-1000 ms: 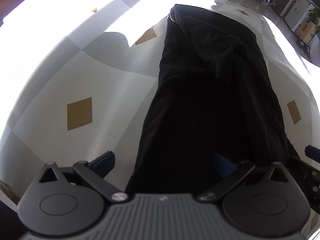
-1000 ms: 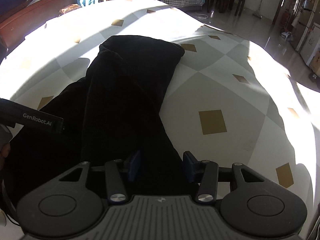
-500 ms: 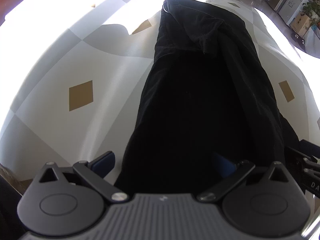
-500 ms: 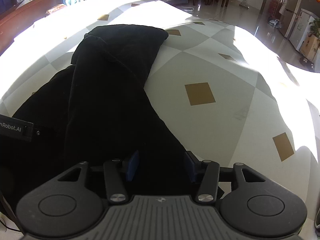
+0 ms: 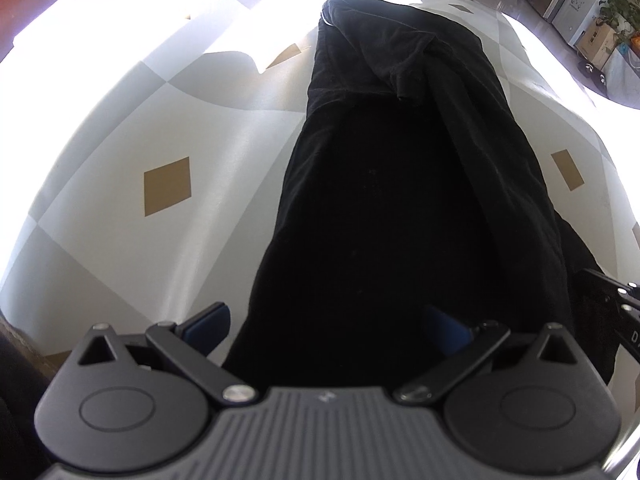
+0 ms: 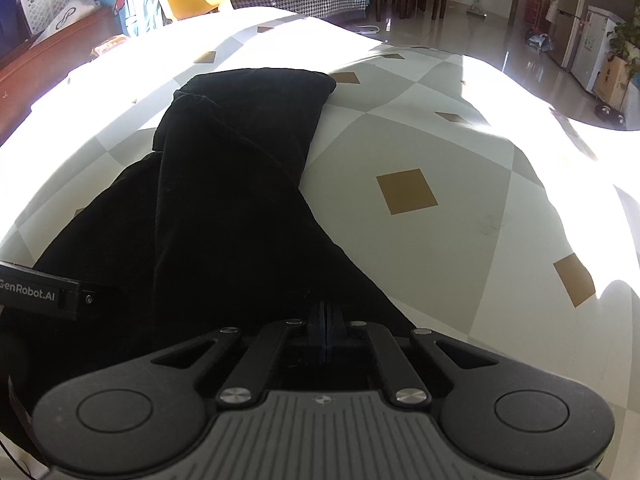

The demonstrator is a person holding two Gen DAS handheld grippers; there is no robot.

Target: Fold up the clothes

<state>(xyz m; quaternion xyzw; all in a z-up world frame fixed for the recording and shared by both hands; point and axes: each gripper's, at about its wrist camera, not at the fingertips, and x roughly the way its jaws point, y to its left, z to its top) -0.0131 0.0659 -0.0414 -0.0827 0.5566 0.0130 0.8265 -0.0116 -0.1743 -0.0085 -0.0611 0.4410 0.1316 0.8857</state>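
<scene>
Black cloth garment (image 5: 392, 208) lies lengthwise on the table with the grey, white and tan diamond-patterned cover (image 5: 168, 184).

On the left, the left tongs (image 5: 324, 320) stand spread wide, one blue pad over the bare cover, the other over the garment's near end. To the right, the right tongs (image 6: 324, 322) are pressed together at the garment's near edge; whether cloth is pinched between them I cannot tell. The far end is folded over.
</scene>
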